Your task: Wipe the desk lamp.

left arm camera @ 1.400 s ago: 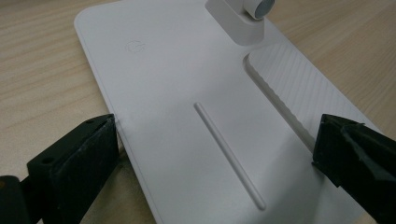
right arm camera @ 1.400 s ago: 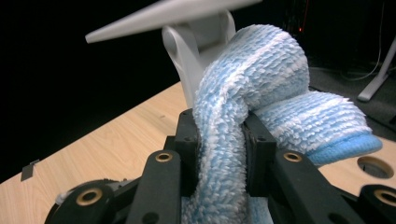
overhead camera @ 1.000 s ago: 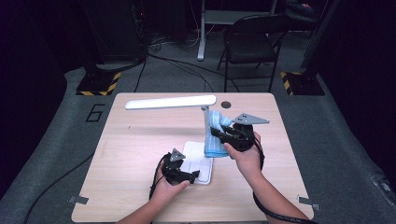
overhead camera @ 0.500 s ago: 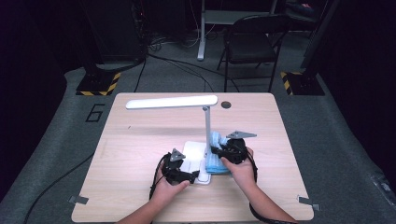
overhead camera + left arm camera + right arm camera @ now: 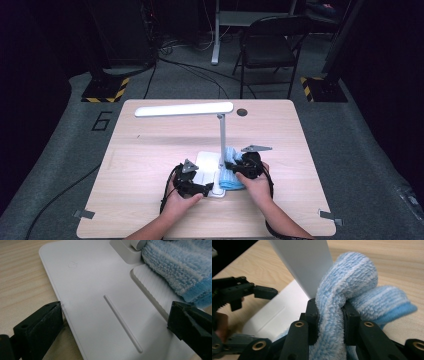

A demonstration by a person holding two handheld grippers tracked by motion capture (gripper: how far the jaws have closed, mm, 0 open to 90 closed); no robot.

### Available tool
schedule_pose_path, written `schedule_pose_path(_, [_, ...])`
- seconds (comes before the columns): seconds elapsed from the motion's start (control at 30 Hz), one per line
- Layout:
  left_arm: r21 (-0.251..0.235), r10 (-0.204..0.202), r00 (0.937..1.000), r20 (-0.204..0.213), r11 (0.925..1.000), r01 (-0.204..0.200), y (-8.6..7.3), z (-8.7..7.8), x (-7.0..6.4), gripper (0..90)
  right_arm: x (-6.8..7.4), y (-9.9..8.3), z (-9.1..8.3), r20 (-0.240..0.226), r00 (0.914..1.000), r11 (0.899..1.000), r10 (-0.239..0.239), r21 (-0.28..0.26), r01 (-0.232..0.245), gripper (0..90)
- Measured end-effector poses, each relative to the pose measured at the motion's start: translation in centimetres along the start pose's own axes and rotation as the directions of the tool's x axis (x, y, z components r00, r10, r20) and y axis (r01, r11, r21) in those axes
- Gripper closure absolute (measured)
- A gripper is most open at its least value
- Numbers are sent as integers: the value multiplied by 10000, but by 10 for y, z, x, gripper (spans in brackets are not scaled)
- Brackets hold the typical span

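Observation:
A white desk lamp stands mid-table, with a flat base (image 5: pixel 206 171), an upright post (image 5: pixel 222 137) and a long head (image 5: pixel 184 109). My right gripper (image 5: pixel 241 167) is shut on a folded blue towel cloth (image 5: pixel 347 285) and presses it against the foot of the lamp post (image 5: pixel 302 262). The cloth (image 5: pixel 231 176) lies partly on the base's right side. My left gripper (image 5: pixel 194 184) is open. Its jaws spread wide across the front of the lamp base (image 5: pixel 95 290), the left one touching the base's edge. The cloth (image 5: pixel 180 267) lies beyond them.
The wooden table (image 5: pixel 150 165) has bare room to the left and behind the lamp. A small dark round hole (image 5: pixel 242 112) sits near the far edge. A folding chair (image 5: pixel 267 50) stands beyond the table.
My right gripper has slid the blue cloth down the lamp post, from near the top to the base. The left gripper has stayed at the base's front.

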State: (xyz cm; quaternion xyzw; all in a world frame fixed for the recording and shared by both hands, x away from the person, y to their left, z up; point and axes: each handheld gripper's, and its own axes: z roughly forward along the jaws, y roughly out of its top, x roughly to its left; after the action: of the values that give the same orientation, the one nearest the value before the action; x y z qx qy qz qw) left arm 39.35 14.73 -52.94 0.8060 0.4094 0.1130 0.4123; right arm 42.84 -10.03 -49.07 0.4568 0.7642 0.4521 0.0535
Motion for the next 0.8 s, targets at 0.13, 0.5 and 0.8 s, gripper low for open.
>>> schedule_pose_path(0.13, [-4, -4, 10000, 1, 10000, 4, 0, 0, 0, 0, 7, 10, -10, -90, 9998, 9997, -181, -147, 180, 710])
schedule_pose_path(0.5, [8, -17, 10000, 7, 10000, 17, 0, 0, 0, 0, 35, 57, -59, -470, 9927, 9835, -1112, -1484, 1031, 709])
schedule_pose_path(0.8, [-50, -58, 10000, -17, 10000, 58, 0, 0, 0, 0, 56, 101, -100, -602, 9806, 9493, -1865, -2680, 1641, 706])
